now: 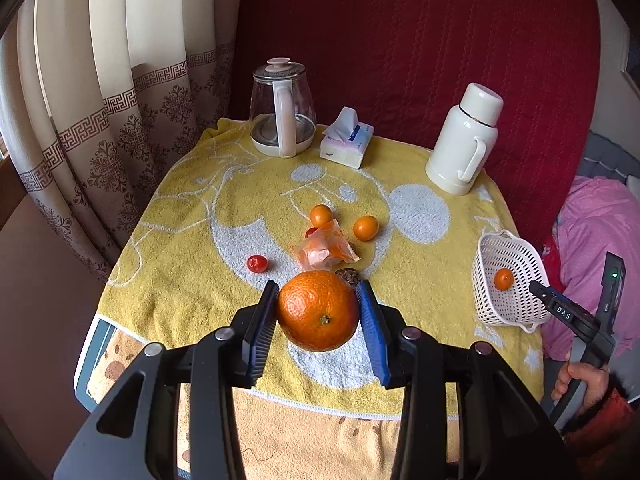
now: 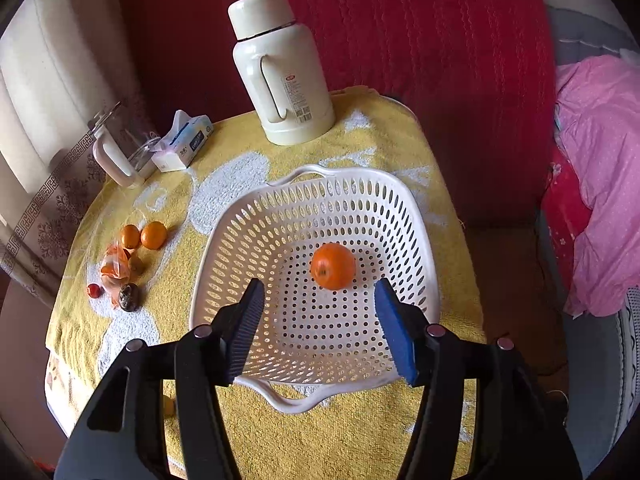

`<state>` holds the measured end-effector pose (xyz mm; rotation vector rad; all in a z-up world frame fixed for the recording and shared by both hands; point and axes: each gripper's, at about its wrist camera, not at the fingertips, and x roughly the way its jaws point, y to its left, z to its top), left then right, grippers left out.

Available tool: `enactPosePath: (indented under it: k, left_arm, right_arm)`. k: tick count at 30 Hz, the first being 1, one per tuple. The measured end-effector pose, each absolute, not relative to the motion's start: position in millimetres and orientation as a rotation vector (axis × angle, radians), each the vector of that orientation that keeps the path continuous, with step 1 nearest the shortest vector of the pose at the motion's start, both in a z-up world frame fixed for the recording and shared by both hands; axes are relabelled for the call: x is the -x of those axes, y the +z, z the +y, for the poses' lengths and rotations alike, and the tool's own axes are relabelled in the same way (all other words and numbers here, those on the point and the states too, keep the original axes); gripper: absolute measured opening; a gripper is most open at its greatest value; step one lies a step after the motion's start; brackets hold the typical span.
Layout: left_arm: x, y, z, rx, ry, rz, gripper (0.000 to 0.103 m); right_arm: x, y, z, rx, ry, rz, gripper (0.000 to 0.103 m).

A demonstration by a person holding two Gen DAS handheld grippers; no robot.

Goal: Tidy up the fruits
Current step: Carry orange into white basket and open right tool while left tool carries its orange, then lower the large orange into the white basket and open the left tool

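My left gripper (image 1: 318,286) is shut on a large orange (image 1: 318,312), held above the yellow towel (image 1: 192,208). Beyond it lie two small oranges (image 1: 321,215) (image 1: 365,227), a cherry tomato (image 1: 256,263), a plastic bag with orange pieces (image 1: 324,248) and a dark brown fruit (image 1: 348,277). My right gripper (image 2: 319,284) hangs open over the white perforated basket (image 2: 304,178), nothing between its fingers. One small orange (image 2: 333,266) lies on the basket floor just past the fingertips. In the left wrist view the basket (image 1: 508,248) stands at the table's right edge.
At the back of the table stand a glass kettle (image 1: 280,112), a tissue pack (image 1: 347,140) and a cream thermos (image 1: 464,140). A dark red cover hangs behind, a curtain (image 1: 100,120) on the left, pink bedding (image 2: 592,160) on the right. A hand (image 1: 580,380) grips the right tool's handle.
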<state>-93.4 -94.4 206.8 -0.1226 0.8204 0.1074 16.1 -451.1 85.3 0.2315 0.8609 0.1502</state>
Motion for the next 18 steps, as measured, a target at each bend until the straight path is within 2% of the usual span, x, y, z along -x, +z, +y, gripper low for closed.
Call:
enactPosePath:
  k: [6, 10, 18]
  left_arm:
    - [85, 213, -116, 0.100, 0.047, 0.804, 0.040]
    - [69, 217, -139, 0.084, -0.020, 0.796, 0.040]
    - [33, 237, -194, 0.049, -0.167, 0.740, 0.040]
  right_arm:
    - [-3, 104, -457, -0.239, 0.145, 0.799, 0.059]
    - [7, 119, -467, -0.241, 0.122, 0.753, 0.065]
    - [27, 148, -497, -0.281, 0.065, 0.672, 0.065]
